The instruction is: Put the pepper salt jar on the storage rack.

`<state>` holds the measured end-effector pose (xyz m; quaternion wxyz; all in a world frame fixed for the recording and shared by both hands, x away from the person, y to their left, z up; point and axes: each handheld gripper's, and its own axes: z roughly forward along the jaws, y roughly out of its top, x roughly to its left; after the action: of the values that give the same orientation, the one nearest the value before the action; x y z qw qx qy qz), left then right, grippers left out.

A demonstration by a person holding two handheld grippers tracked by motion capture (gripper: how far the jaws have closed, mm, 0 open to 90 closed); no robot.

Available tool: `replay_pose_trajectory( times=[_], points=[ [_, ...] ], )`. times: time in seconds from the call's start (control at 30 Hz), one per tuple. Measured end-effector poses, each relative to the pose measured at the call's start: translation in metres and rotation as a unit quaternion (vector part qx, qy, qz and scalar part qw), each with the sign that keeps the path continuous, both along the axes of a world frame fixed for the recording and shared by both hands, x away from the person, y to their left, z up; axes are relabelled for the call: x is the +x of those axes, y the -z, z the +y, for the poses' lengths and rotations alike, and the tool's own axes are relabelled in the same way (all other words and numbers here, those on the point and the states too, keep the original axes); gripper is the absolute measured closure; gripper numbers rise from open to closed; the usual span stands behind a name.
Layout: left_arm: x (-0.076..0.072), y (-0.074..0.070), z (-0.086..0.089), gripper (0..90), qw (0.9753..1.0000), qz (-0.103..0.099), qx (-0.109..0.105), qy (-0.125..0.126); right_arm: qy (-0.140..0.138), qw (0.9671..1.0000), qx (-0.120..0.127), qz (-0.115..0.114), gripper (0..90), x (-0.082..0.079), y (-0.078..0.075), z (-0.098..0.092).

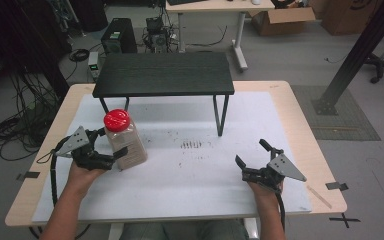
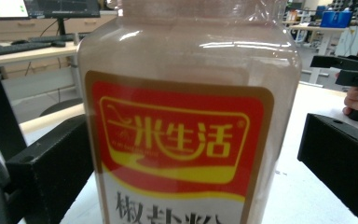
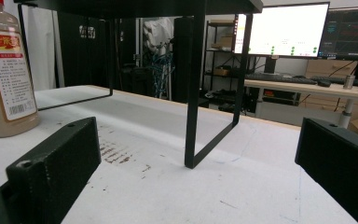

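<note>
Red-capped jar [image 1: 124,140] stands upright on the white mat [image 1: 190,200] near the left edge, before the black shelf [image 1: 164,74]. Your left gripper [image 1: 111,150] brackets it, jaws spread, apparently ready to squeeze. Your right gripper [image 1: 252,159] waits spread, well apart.

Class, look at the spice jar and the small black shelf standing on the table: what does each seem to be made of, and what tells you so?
The spice jar looks like clear, glossy plastic: highlights streak its shoulder and the brownish powder shows through. Its red lid seems shiny plastic too. The black shelf has a matt top with faint grain, probably painted wood or laminate, on thin black legs, likely metal.
</note>
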<state>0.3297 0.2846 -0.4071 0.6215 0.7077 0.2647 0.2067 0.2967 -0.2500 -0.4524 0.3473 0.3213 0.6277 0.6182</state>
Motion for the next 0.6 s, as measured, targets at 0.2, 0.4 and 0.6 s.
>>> replay_pose_trajectory(
  times=[0.2, 0.4, 0.6],
  points=[
    [0.007, 0.005, -0.003, 0.2, 1.0, 0.002, 0.005, 0.002, -0.001, 1.0, -0.004, 0.002, 0.0, 0.0, 0.0, 0.001],
    [0.013, 0.005, -0.007, 0.2, 0.9999, 0.007, 0.011, 0.01, -0.001, 1.0, -0.002, 0.003, 0.0, 0.001, 0.0, 0.0],
    [0.018, 0.005, -0.011, 0.3, 0.9998, 0.006, 0.009, 0.018, -0.002, 1.0, -0.002, 0.003, 0.0, 0.001, 0.0, 0.0]
  ],
)
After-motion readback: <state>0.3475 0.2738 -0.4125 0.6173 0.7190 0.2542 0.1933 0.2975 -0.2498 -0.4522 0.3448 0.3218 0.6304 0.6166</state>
